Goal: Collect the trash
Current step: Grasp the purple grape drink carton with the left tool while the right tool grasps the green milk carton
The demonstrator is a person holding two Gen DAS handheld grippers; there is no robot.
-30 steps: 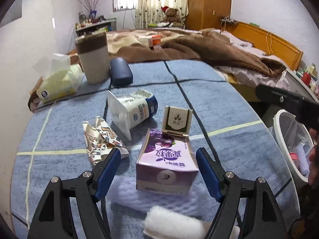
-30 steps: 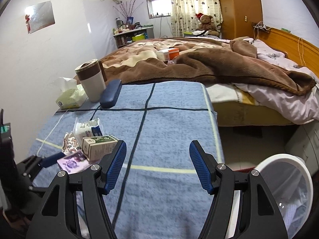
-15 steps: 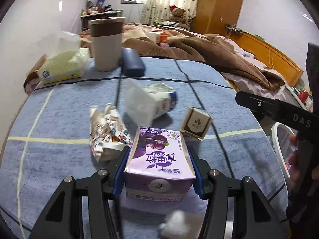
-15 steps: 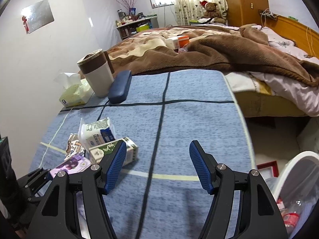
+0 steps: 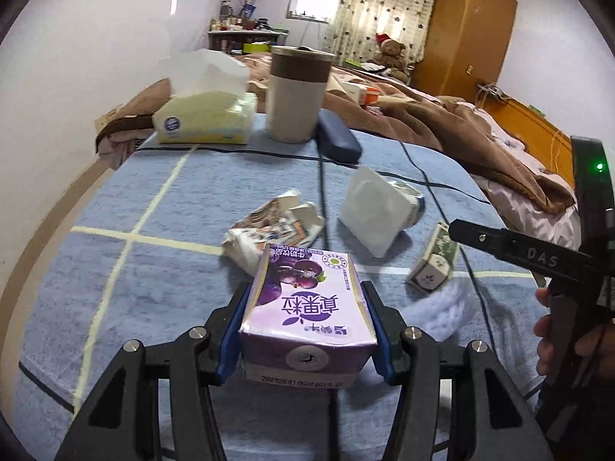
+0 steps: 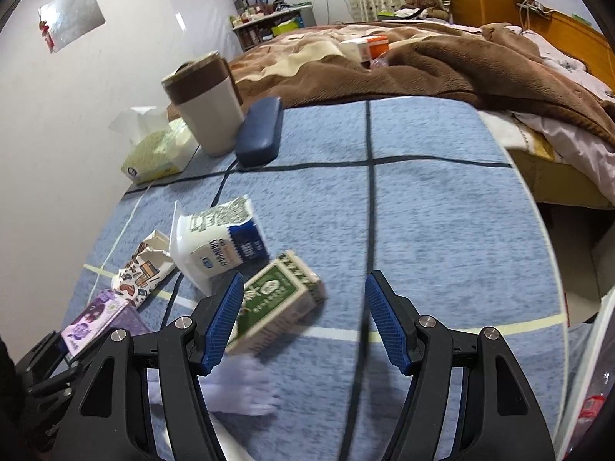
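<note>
My left gripper (image 5: 306, 303) is shut on a purple drink carton (image 5: 311, 307), its blue pads pressing both sides. Beyond it on the blue cloth lie a crumpled patterned wrapper (image 5: 273, 226), a white milk carton (image 5: 374, 207) on its side and a small green box (image 5: 434, 265). My right gripper (image 6: 303, 288) stands open low over the table. The green box (image 6: 276, 303) lies tilted by its left pad, partly inside the gap. The milk carton (image 6: 219, 242) and wrapper (image 6: 142, 269) are just past it, and the purple carton (image 6: 96, 315) is at lower left.
A tissue box (image 5: 203, 119), a brown-banded tumbler (image 5: 296, 96) and a blue glasses case (image 5: 338, 140) stand at the table's far end. White crumpled tissue (image 6: 238, 388) lies near me. A lined white bin (image 6: 592, 384) is beside the table's right edge. A bed with a brown blanket (image 6: 442, 61) lies beyond.
The left jaws closed on the purple carton and the gripper swung left with it. The right gripper came down and across the table until the green box sat by its left pad.
</note>
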